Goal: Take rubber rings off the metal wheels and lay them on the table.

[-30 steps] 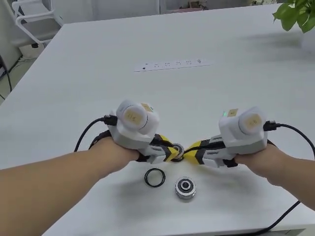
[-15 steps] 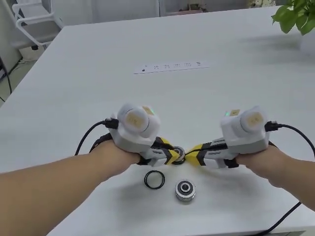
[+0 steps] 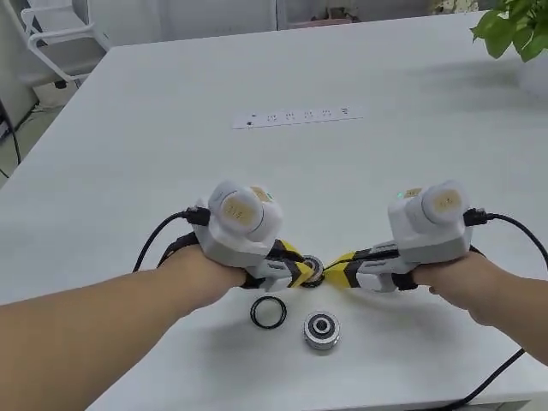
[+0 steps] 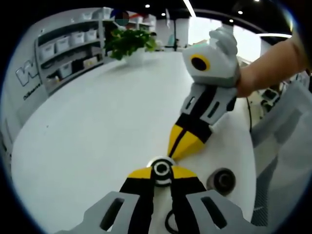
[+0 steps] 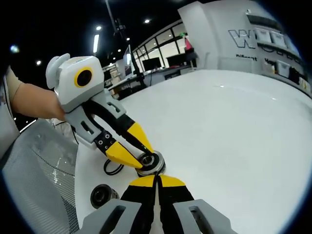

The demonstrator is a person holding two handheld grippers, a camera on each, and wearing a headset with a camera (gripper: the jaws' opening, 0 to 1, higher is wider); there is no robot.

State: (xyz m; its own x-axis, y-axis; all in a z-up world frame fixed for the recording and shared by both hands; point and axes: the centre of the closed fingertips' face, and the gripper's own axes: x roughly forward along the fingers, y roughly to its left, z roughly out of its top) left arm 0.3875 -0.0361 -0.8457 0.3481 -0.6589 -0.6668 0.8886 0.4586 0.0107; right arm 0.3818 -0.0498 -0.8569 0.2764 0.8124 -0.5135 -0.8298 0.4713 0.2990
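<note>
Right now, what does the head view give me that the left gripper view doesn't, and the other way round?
Head view adds the white power strip far up the white table, and the whole loose black rubber ring. Left gripper view adds wall shelves with storage bins. Shared: the small metal wheel clamped in the left gripper, the right gripper tip against it, a second metal wheel lying on the table, and the green potted plant.

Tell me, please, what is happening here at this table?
A person works on a metal wheel with two grippers. The left gripper clamps the wheel; the right gripper, jaws shut, has its tip at the wheel's rim. A loose rubber ring and a second wheel lie on the table nearby.
</note>
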